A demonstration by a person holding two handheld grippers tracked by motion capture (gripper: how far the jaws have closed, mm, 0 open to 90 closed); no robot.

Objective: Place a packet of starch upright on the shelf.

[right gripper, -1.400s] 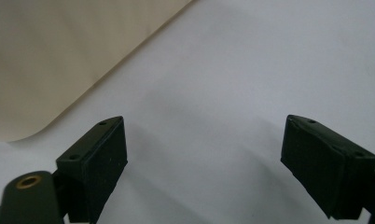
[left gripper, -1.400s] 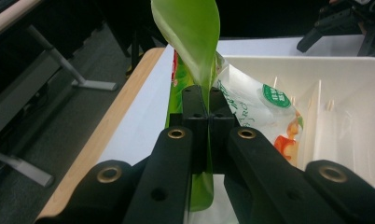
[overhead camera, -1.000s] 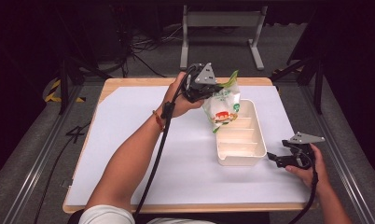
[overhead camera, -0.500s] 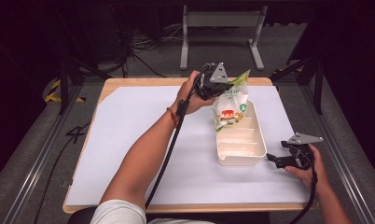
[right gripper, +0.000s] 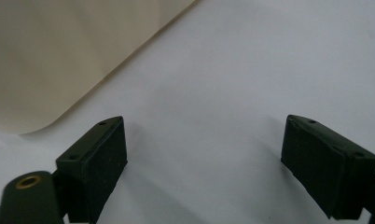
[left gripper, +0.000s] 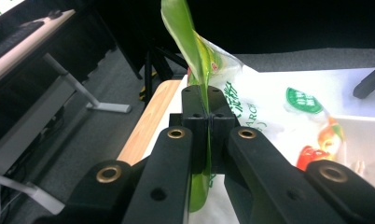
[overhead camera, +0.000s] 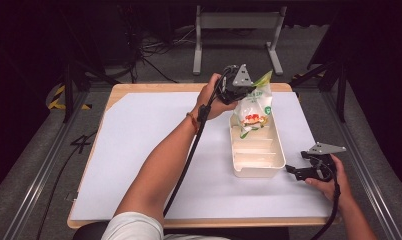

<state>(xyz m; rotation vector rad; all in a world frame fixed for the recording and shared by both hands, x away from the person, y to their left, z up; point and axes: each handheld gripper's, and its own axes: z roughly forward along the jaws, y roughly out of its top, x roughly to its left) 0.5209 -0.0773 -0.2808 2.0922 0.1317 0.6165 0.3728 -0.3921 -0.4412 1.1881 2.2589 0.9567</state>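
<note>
Snack bag (overhead camera: pixel 252 107): white pouch with green top seal and red printed graphics, held upright at the far end of the cream tray (overhead camera: pixel 256 165). Its lower part sits inside the farthest compartment of the tray; its upper part rises above the tray rim. In the left gripper view the bag (left gripper: pixel 251 102) fills the area just ahead of the jaws, with its green top edge standing vertically between them.

Left gripper (overhead camera: pixel 246 90): positioned over the far end of the tray, near the far edge of the counter (overhead camera: pixel 139 140). Its jaws are pressed together on the green top seal of the bag, as the left gripper view (left gripper: pixel 207 116) shows: the film passes straight through the closed gap and continues above and below it. The left hand (overhead camera: pixel 212 97) grips the gripper body from the near-left side, with the cable trailing back along the forearm.

Right gripper (overhead camera: pixel 293 171): low over the white counter surface, just beside the near right corner of the tray, apart from it. In the right gripper view (right gripper: pixel 204 154) its jaws are spread wide with bare counter surface between them; nothing is held. The tray wall (right gripper: pixel 50 60) appears at the upper left of that view. The right hand (overhead camera: pixel 331 175) holds the gripper from the right.

Tray: long axis running away from the person, divided into compartments; the nearer compartments appear empty.
</note>
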